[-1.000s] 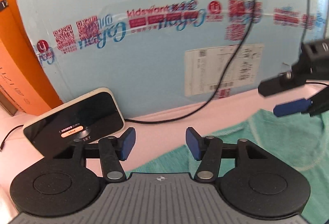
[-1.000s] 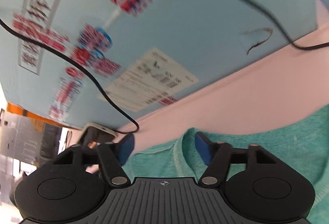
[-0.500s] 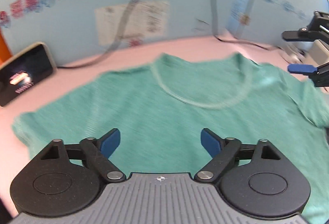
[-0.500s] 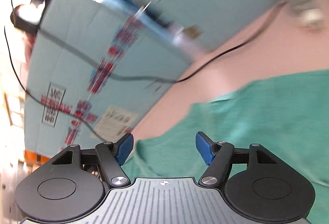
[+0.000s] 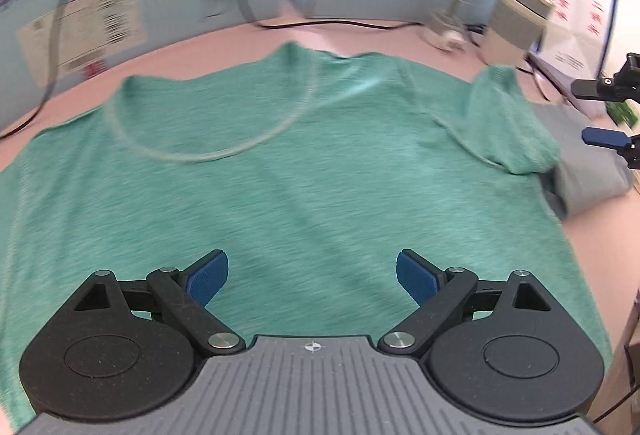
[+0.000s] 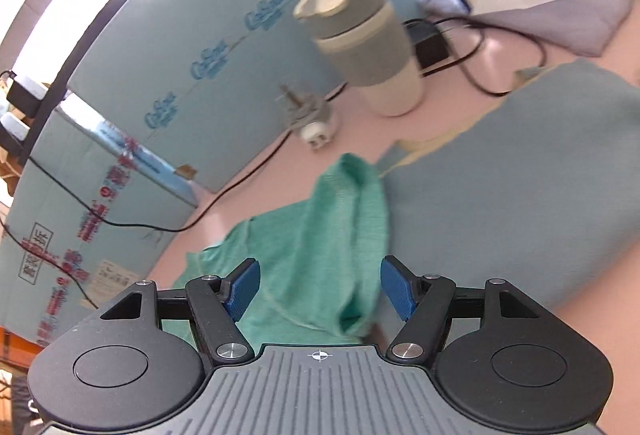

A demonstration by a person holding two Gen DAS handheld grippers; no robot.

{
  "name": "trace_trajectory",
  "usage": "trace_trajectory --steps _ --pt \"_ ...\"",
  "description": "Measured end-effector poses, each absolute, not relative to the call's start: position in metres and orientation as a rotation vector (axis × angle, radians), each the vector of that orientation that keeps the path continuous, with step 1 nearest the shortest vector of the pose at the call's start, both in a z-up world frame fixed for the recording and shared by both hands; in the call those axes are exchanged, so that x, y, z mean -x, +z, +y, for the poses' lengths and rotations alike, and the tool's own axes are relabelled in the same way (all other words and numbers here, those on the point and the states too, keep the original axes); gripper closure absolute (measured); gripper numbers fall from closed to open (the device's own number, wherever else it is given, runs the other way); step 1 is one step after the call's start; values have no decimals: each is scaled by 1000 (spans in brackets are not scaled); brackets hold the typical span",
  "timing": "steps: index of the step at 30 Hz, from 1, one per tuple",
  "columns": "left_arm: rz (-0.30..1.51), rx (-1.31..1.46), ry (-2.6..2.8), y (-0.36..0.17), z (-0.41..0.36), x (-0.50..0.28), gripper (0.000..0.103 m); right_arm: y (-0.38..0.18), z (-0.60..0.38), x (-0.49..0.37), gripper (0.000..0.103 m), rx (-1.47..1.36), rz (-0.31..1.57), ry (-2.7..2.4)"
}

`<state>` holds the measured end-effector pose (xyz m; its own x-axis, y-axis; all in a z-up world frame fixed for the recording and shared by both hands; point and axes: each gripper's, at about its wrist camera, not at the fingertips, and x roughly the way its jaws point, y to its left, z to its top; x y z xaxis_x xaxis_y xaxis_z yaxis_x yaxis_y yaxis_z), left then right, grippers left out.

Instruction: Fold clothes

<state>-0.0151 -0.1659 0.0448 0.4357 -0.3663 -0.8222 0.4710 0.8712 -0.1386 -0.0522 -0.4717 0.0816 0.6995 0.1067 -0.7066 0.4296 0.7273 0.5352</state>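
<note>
Green knit tee [image 5: 280, 171] lies flat, front up, on the pink counter [image 5: 600, 219], its sleeve [image 6: 344, 219] on the right hand's side rumpled against a folded grey garment [image 6: 520, 195]. Left hand-held gripper [image 5: 312, 277] over the lower body of the shirt, jaws spread wide, having just been opening with nothing between them; right hand-held gripper [image 6: 320, 289] also spread and empty, over that bunched sleeve. Fabric looks light, soft and floppy, likely to sag and crease, so I'd pinch at the sleeve hem or shoulder seam, both layers.
</note>
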Motion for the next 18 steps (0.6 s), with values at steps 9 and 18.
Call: trace_trajectory --steps 9,18 --pt "1014 -191 -620 40 -212 20 10 81 -478 50 39 -530 783 -204" --pt "1054 -216 -589 33 -218 20 10 56 -475 8 39 -491 835 -123"
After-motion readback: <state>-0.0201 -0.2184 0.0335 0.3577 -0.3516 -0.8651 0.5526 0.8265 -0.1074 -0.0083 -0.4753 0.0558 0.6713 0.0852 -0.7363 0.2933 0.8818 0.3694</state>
